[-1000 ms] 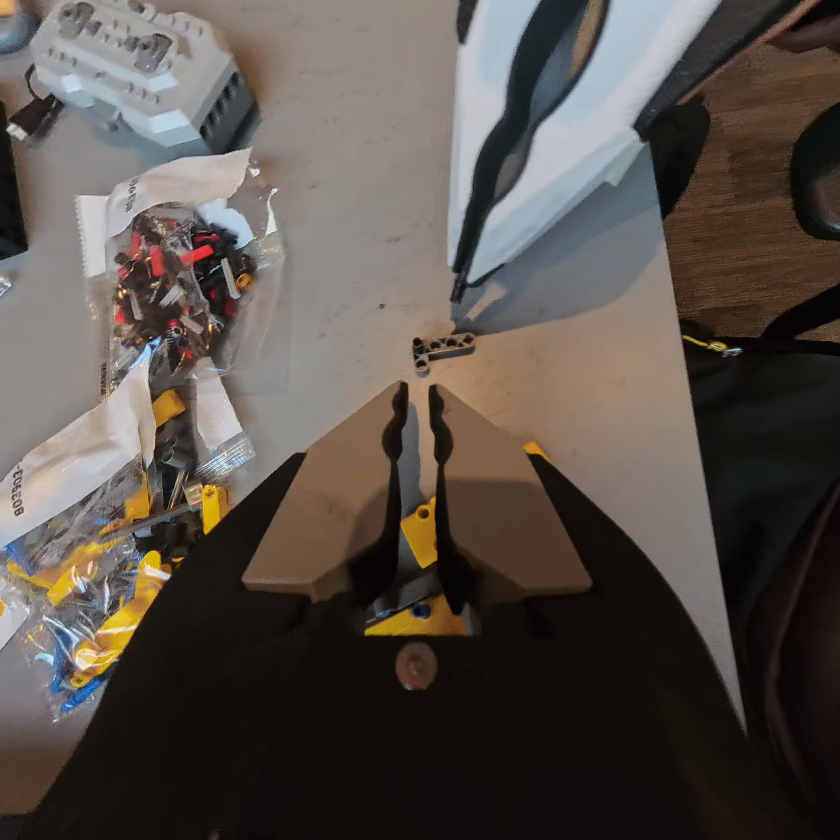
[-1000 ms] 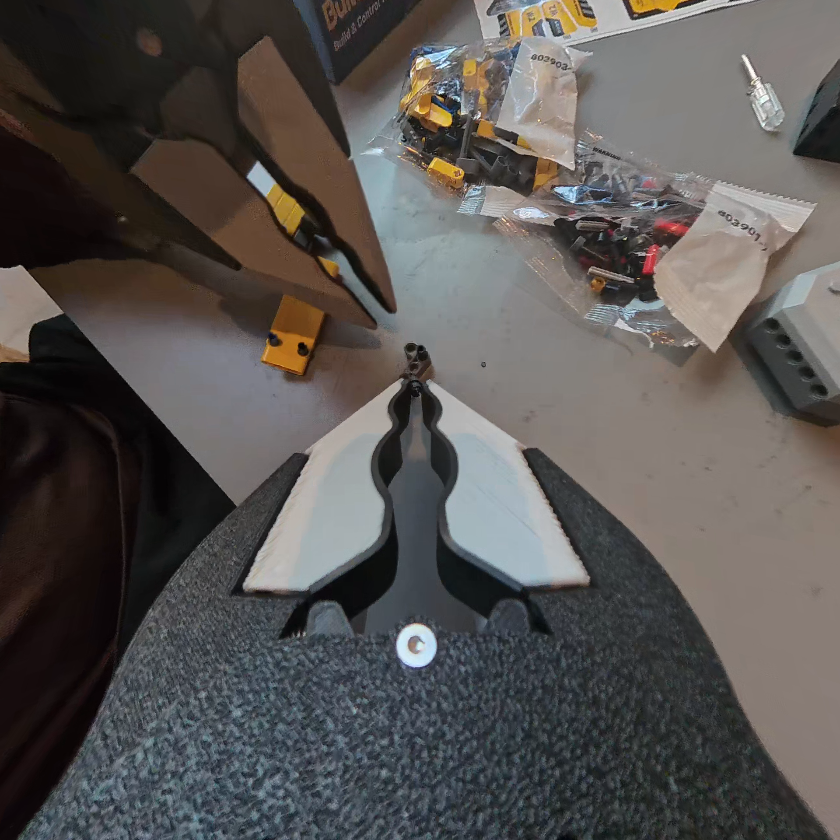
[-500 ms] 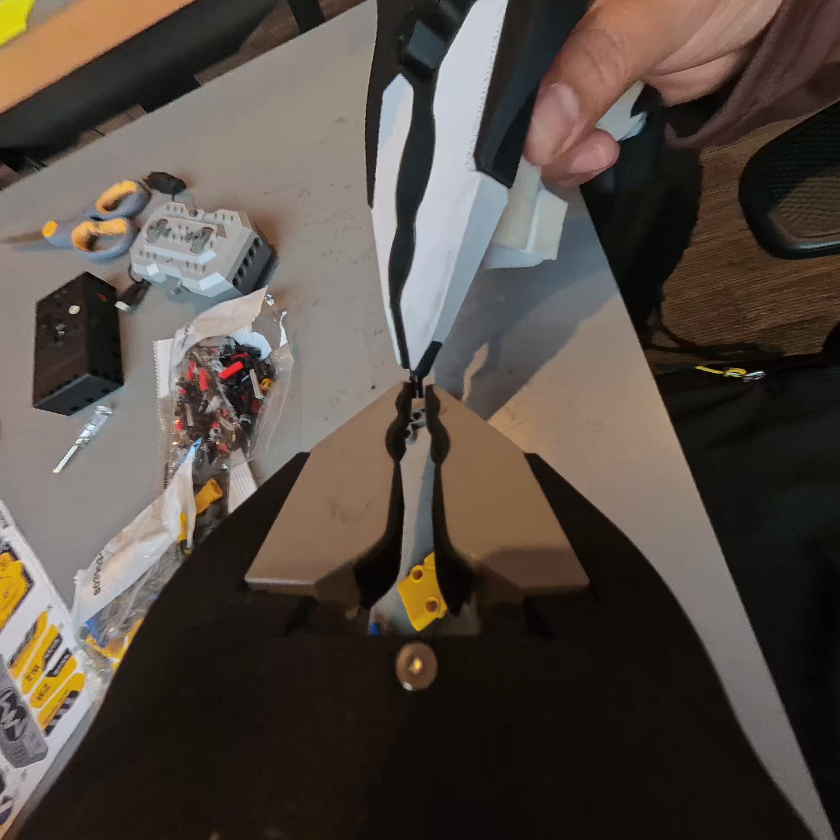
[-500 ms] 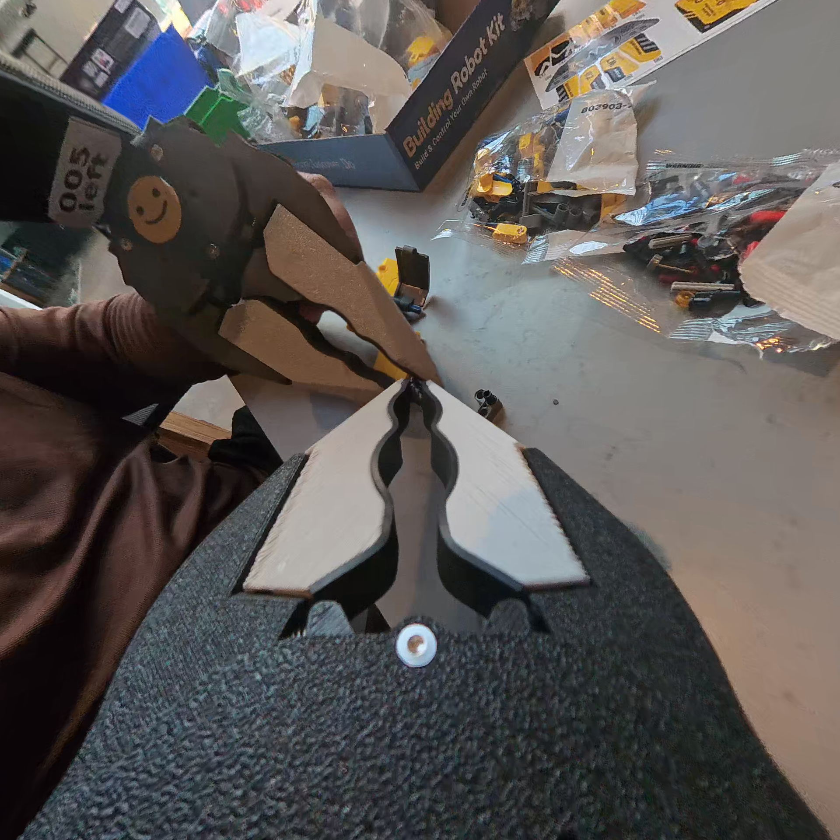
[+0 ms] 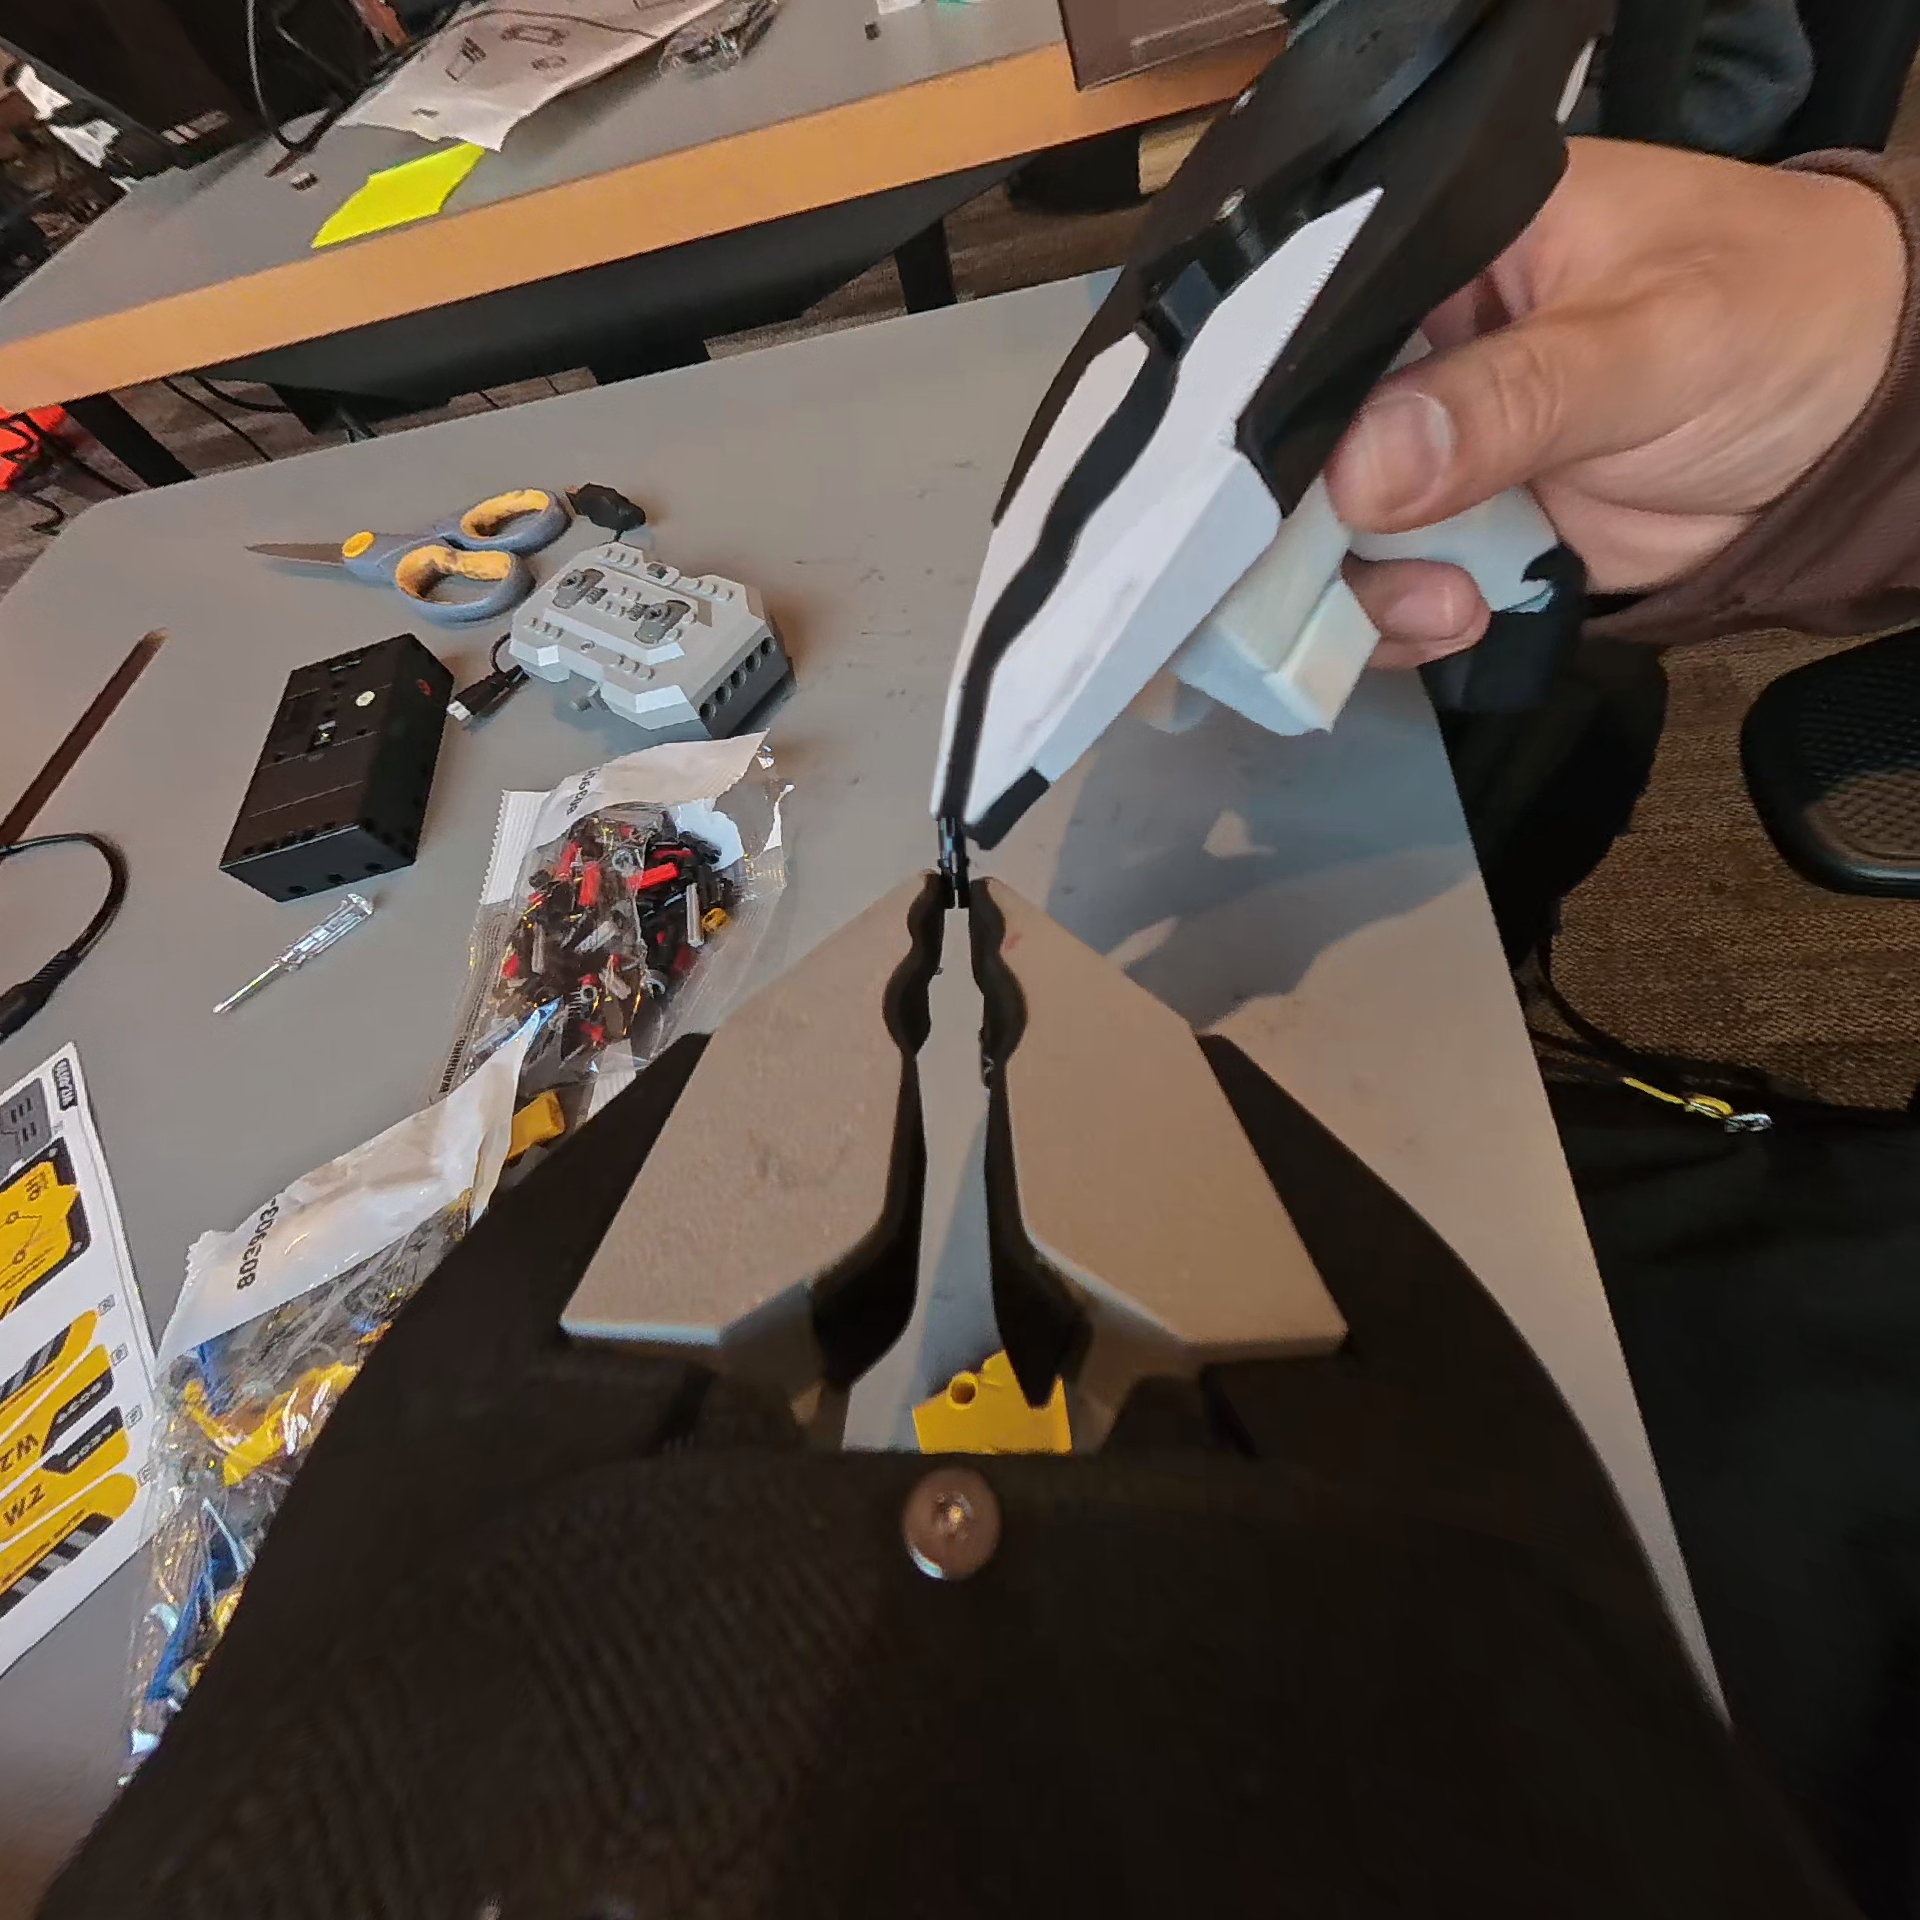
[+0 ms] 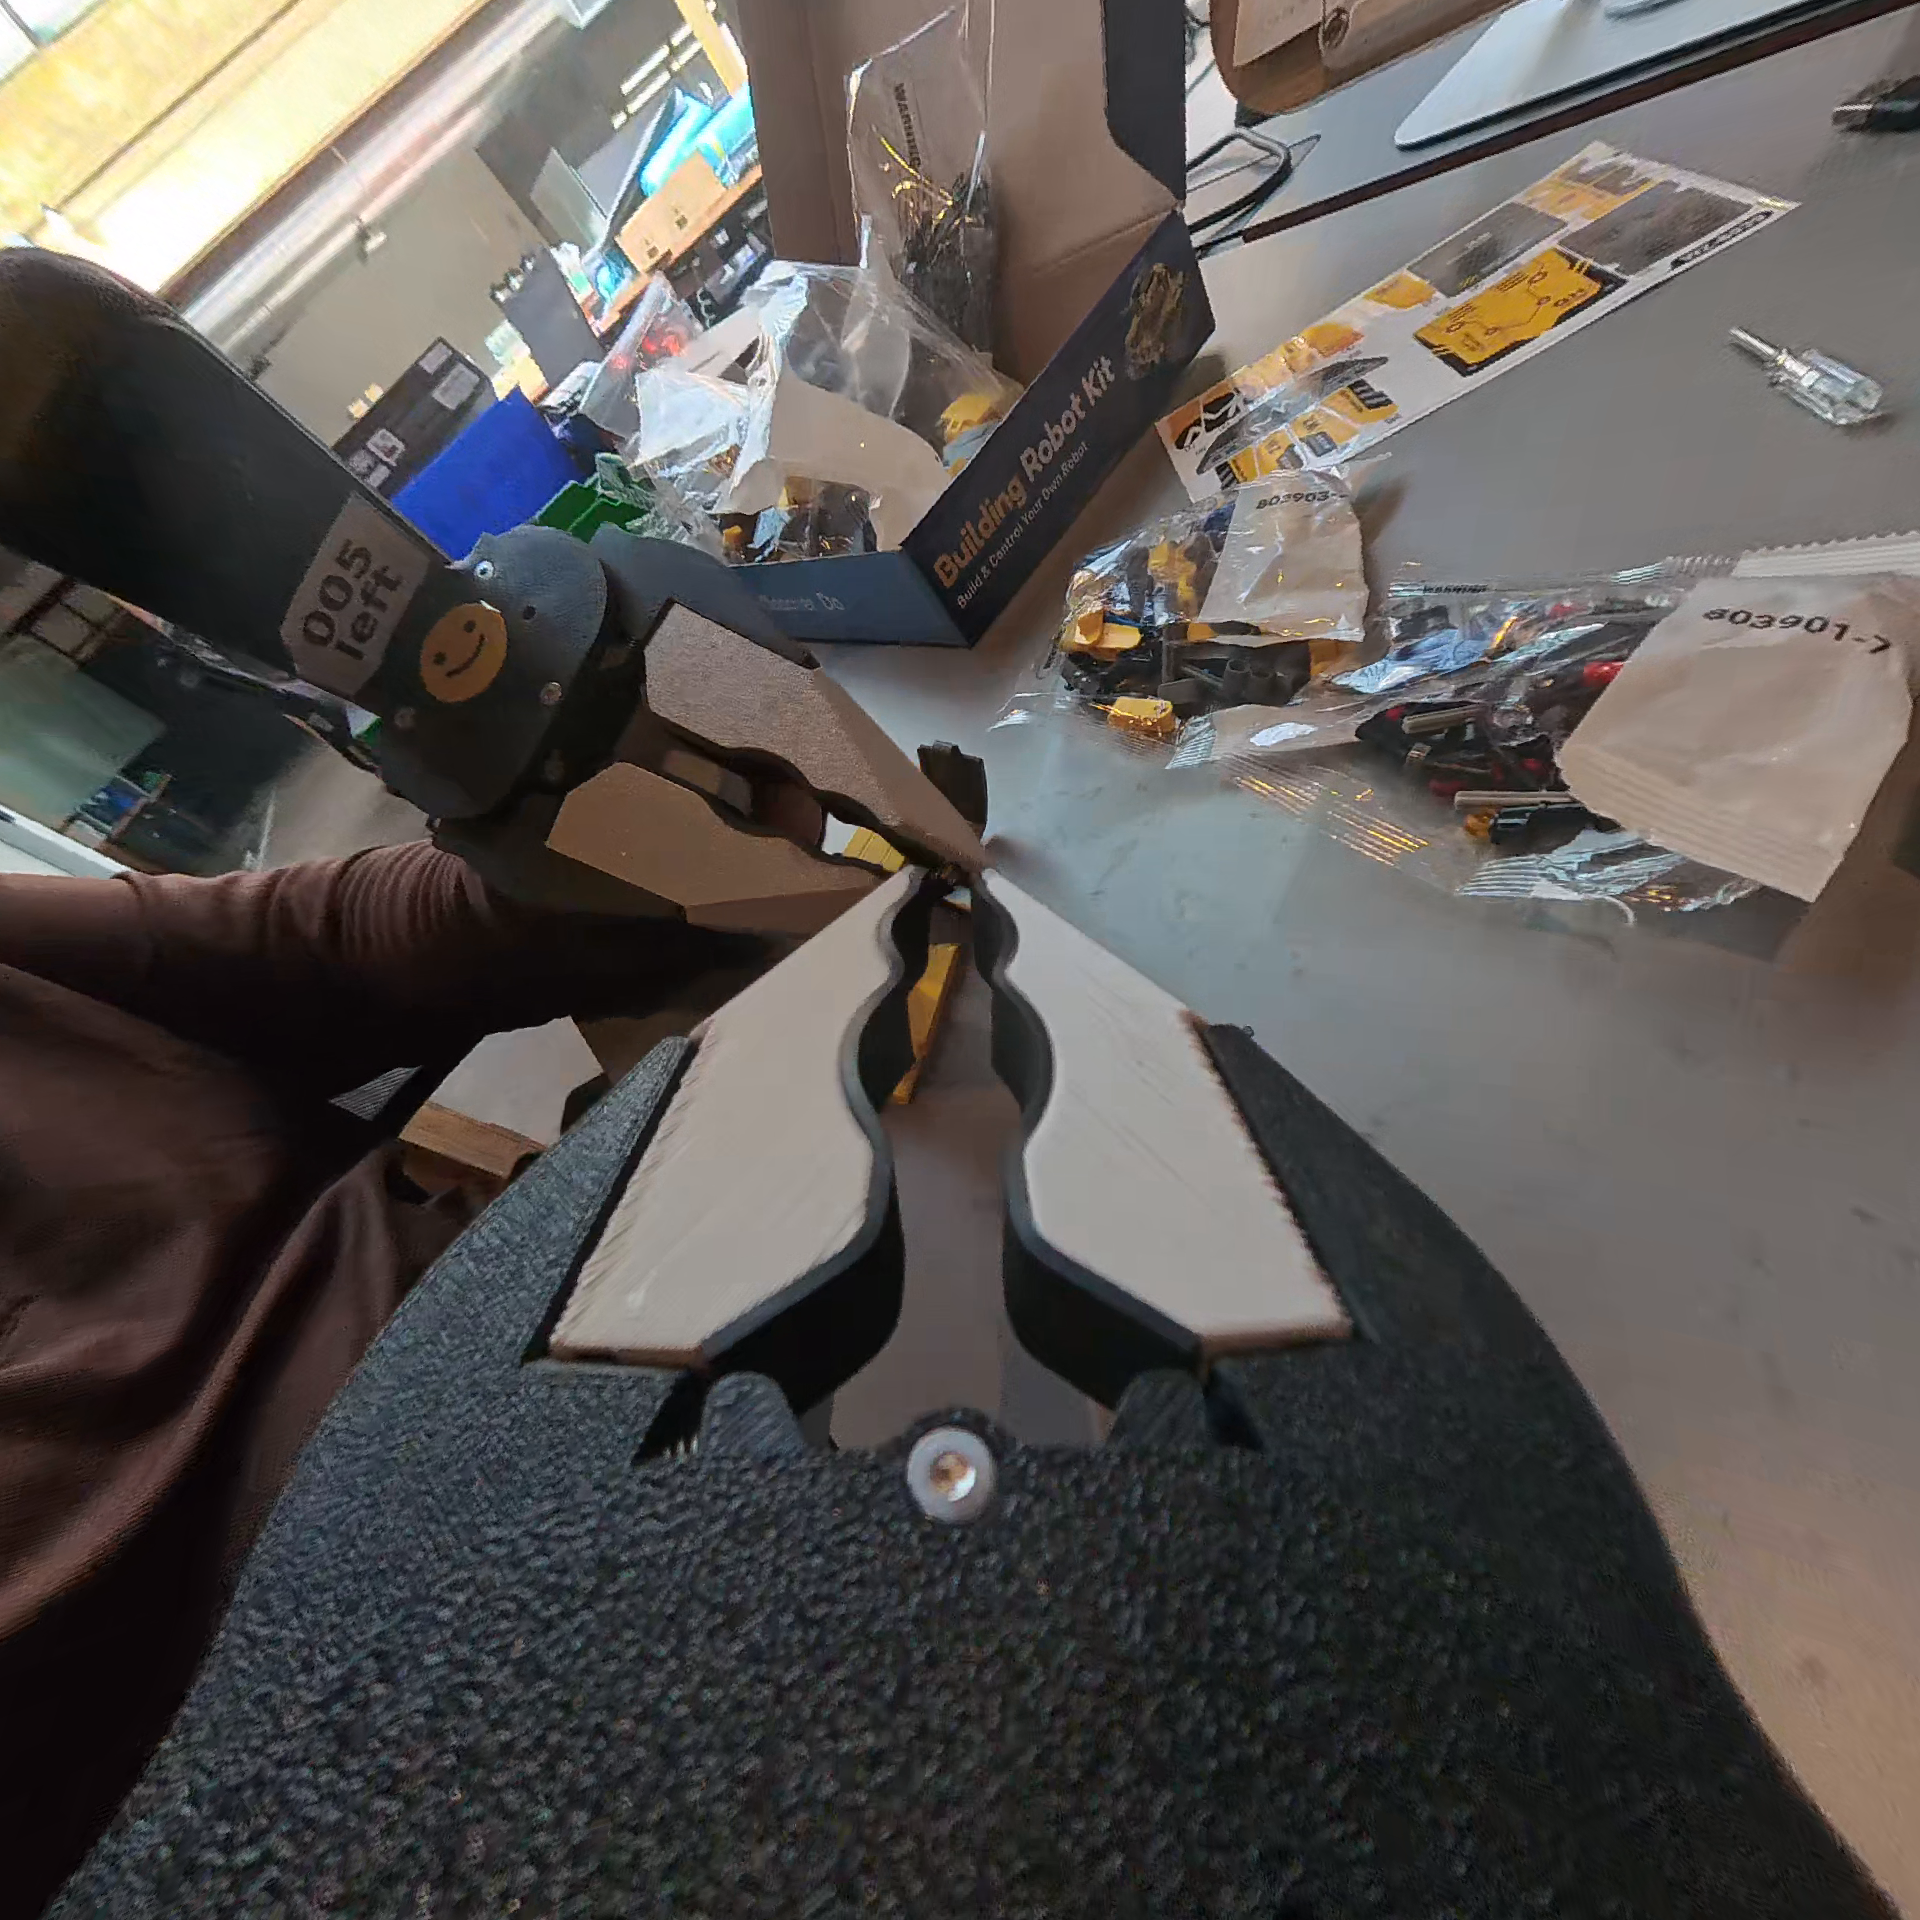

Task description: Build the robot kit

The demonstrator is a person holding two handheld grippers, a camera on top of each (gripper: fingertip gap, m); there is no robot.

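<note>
The left gripper (image 5: 951,891) and the right gripper (image 5: 951,821) meet tip to tip above the grey table (image 5: 852,436); a small dark piece (image 5: 949,847) sits between the two sets of tips, clear of the tabletop; the left gripper's grey fingers (image 5: 790,1122) are pressed nearly together on its lower end, and the right gripper's white fingers (image 5: 1081,623), held by a hand (image 5: 1621,405), pinch its upper end, though the piece is too small to make out its shape; a yellow block (image 5: 987,1403) lies on the table under the left gripper. To the left, a clear bag (image 5: 613,914) holds small black, red and grey parts; a second clear bag (image 5: 270,1382) nearer the camera holds yellow and blue parts, with a white paper insert inside it; beyond them lie a grey-and-white brick module (image 5: 649,644), a black box (image 5: 338,758), scissors (image 5: 447,556) and a small clear-handled screwdriver (image 5: 296,951); a sticker sheet (image 5: 62,1371) lies at the left edge. In the right wrist view an open dark-blue cardboard box (image 6: 1049,488) stands behind, stuffed with more clear bags (image 6: 831,416) of parts; just beside it the two loose bags lie touching each other on the table.
</note>
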